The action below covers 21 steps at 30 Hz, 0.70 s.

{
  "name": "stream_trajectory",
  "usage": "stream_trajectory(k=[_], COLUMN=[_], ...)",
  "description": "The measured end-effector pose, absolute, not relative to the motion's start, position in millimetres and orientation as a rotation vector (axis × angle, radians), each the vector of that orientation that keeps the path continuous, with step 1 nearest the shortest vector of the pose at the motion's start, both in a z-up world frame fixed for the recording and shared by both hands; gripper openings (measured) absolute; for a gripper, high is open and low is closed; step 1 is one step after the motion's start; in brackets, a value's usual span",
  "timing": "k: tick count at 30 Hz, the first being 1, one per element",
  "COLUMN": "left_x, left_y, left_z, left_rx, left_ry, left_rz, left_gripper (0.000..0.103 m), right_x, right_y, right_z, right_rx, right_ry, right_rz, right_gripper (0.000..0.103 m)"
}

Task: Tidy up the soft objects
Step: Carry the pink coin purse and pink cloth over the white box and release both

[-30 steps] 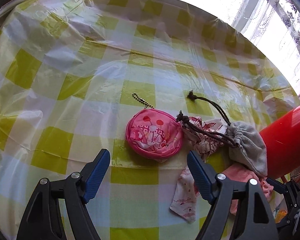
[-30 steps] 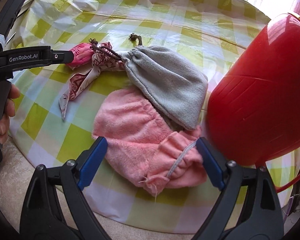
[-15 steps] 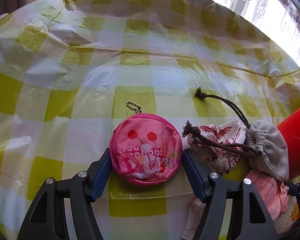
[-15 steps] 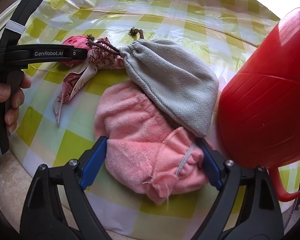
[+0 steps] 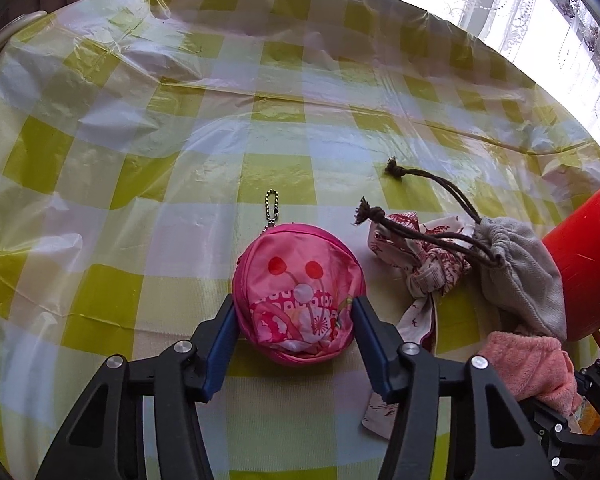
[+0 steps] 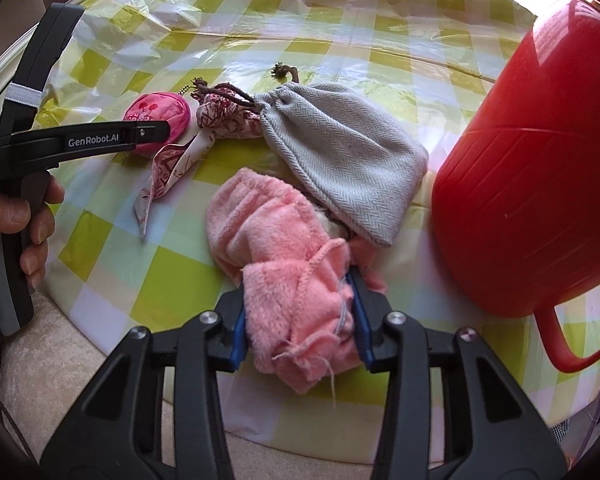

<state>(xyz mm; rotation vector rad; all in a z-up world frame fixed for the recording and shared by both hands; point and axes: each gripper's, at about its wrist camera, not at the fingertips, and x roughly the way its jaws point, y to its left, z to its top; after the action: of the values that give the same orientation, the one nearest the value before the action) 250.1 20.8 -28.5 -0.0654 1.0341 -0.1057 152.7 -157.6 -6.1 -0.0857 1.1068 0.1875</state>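
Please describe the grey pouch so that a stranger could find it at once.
Beside the big red jug on the checked tablecloth lies a heap of soft things. The grey pouch lies nearest the jug; it alone is herringbone grey, closed by brown drawstrings.

On the table [image 6: 112, 280] beside one red jug [image 6: 532, 168]: one pink round pouch [image 5: 300, 296], one grey drawstring bag [image 6: 344, 160], one patterned cloth [image 6: 220, 120], one pink fluffy cloth [image 6: 284, 256]
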Motion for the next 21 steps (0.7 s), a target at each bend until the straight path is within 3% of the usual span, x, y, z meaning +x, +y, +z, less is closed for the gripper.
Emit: stream_trajectory(k=[5,6,9,14,15,17,18,21], left_x=[231,227,216,209,209,210,210,210], left_y=[25,27,33,38,38,38,39,33], left_z=[-26,-25,-20,-21,-21,-21,-21,-21], left_rx=[-0.086,-0.094,-0.124,-0.148,-0.151,-0.144,-0.137,-0.107], left_ry=[1.031,1.029,1.02,1.034,1.034,1.039,1.037,1.043], left_rz=[-0.103,-0.1,-0.088,-0.091,-0.089,-0.067,-0.055,-0.061], left_gripper=[0.053,0.047,0.041,0.041,0.045,0.064,0.078,0.082], right_x=[136,133,124,110,108,102,99,90], right_y=[-163,-164,-168,-172,-173,-174,-175,-179], right_z=[2,4,9,18,20,24,26,31], right_rx=[-0.052,-0.045,-0.035,-0.027,-0.025,-0.022,-0.022,-0.019], right_ry=[1.108,1.107,1.104,1.085,1.081,1.073,1.07,1.061], right_rz=[0.202,0.206,0.214,0.216,0.218,0.22,0.221,0.217], right_gripper=[0.045,0.045,0.045,0.044,0.044,0.044,0.044,0.044])
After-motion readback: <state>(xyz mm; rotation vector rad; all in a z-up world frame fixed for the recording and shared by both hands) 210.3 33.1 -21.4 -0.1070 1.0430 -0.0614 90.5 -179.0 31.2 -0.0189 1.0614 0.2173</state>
